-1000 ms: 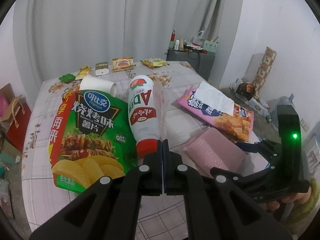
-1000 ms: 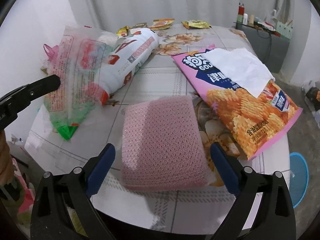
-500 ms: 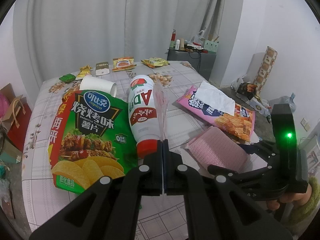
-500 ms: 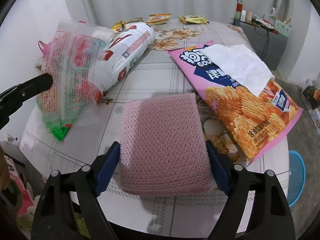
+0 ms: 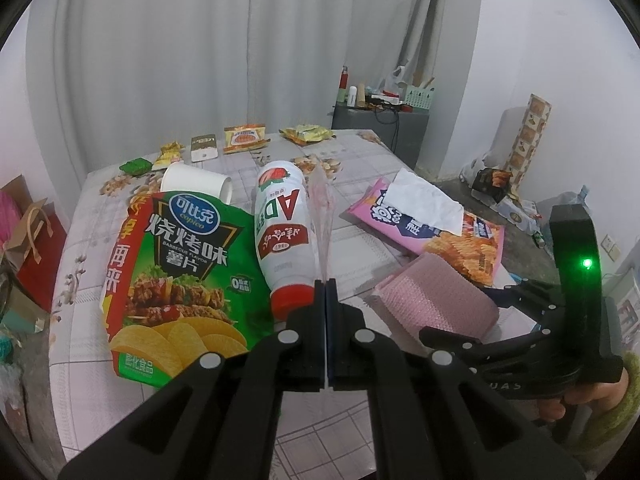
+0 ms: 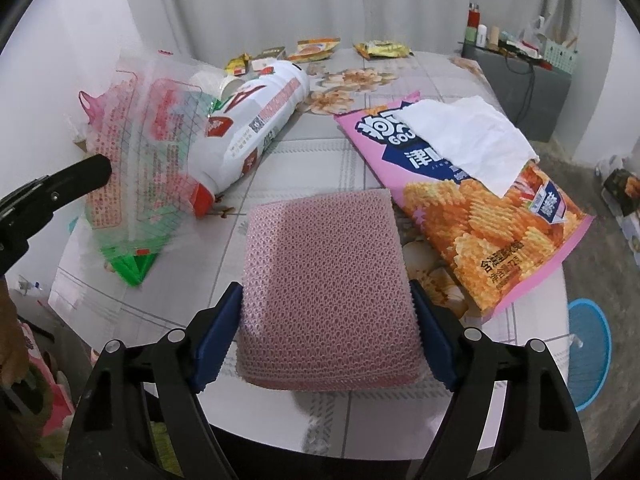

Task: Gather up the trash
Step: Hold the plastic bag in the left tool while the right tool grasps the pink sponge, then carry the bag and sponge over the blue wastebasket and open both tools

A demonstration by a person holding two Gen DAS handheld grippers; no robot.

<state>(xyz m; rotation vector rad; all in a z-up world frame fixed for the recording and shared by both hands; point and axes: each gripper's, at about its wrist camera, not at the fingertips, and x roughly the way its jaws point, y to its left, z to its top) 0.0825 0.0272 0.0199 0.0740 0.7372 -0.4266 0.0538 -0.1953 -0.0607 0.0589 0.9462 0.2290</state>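
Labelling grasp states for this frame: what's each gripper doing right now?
Left gripper: shut on the clear plastic bag.
Right gripper: closed on the pink foam mesh pad, pads touching both its sides.

We cannot see the near end of the pink foam pad (image 6: 326, 300) where it runs under the right hand-held gripper (image 6: 326, 340), whose own arms are cut off by the bottom of the right wrist view, and part of the white bottle (image 6: 256, 120) shows only dimly through the clear plastic bag (image 6: 140, 148). At the far edge of the desk (image 5: 360, 152) we see small snack packets (image 5: 244, 138) whose print is too small to read, and the white tissue (image 5: 424, 202) covers the pink chip bag (image 5: 460, 240) beneath it. The person holding the right hand-held gripper is cut off at the left wrist view's right edge, with only fingers (image 5: 576, 396) and a cuff showing.
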